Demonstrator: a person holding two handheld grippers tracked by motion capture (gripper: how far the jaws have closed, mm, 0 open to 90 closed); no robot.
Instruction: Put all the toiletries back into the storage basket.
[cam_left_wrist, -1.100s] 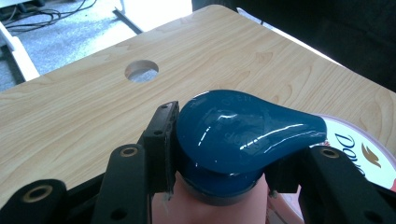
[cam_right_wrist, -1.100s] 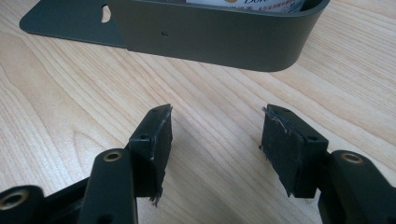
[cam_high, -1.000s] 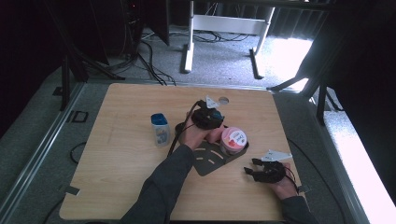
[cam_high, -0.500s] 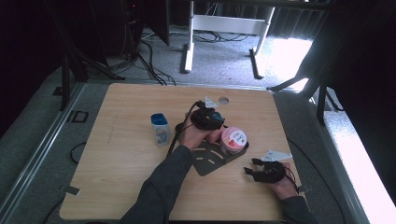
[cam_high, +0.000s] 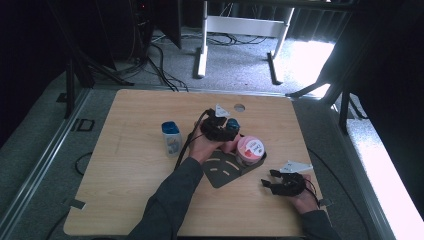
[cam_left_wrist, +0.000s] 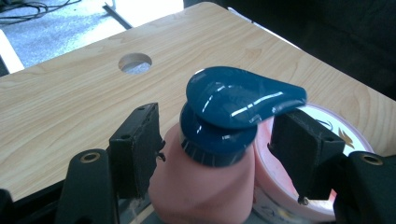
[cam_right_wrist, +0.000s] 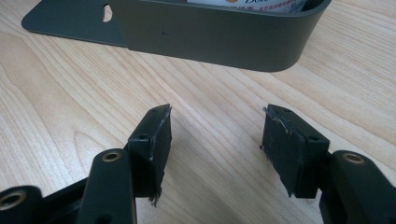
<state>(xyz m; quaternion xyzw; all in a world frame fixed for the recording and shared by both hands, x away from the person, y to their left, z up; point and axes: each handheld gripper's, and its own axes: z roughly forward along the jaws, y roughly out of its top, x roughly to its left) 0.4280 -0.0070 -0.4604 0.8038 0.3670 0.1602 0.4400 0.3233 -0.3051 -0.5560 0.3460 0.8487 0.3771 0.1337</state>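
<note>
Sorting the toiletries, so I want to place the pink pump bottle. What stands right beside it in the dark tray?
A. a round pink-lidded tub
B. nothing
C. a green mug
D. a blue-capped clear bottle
A: in the left gripper view the pink pump bottle stands right against the round pink-lidded tub, both in the dark tray.

Dark grey sleeves; each black gripper (cam_high: 220, 127) trails a cable and carries a grey three-cornered plate.
</note>
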